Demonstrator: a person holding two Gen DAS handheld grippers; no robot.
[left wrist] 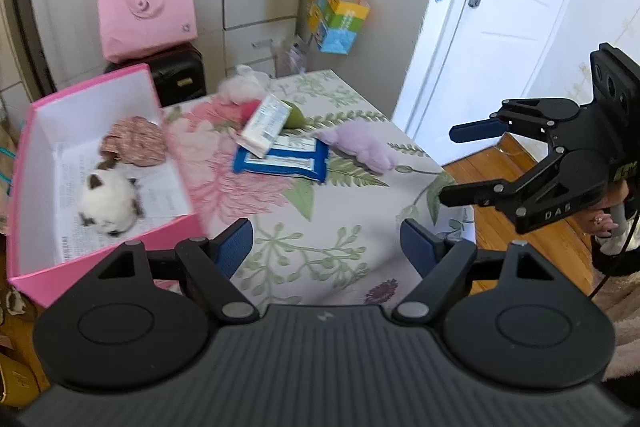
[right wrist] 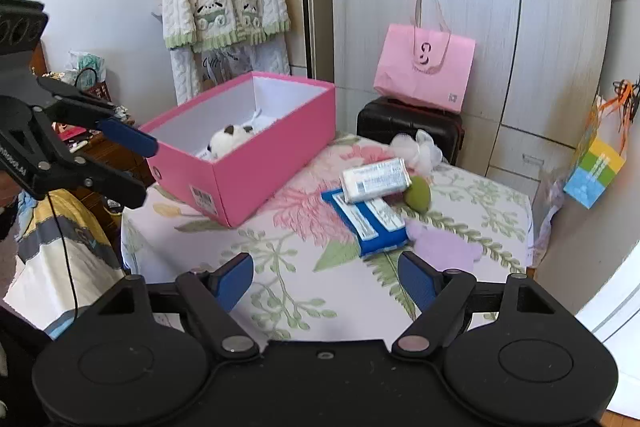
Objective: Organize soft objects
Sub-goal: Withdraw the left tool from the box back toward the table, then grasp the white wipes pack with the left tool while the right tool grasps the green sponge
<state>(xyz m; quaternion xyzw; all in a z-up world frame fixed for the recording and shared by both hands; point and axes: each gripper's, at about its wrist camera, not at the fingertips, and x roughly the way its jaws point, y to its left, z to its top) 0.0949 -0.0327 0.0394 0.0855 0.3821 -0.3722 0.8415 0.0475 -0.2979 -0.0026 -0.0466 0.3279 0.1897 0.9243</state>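
Jaws of both grippers gape empty — purple plush (right wrist: 444,247) lies just ahead.

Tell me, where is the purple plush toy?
The purple plush toy lies on the flowery tablecloth, right of the blue wipes pack, outside the pink box.

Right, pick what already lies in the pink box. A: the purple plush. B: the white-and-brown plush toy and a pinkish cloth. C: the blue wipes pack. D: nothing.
B: the white-and-brown plush toy and the pinkish cloth lie inside the pink box.
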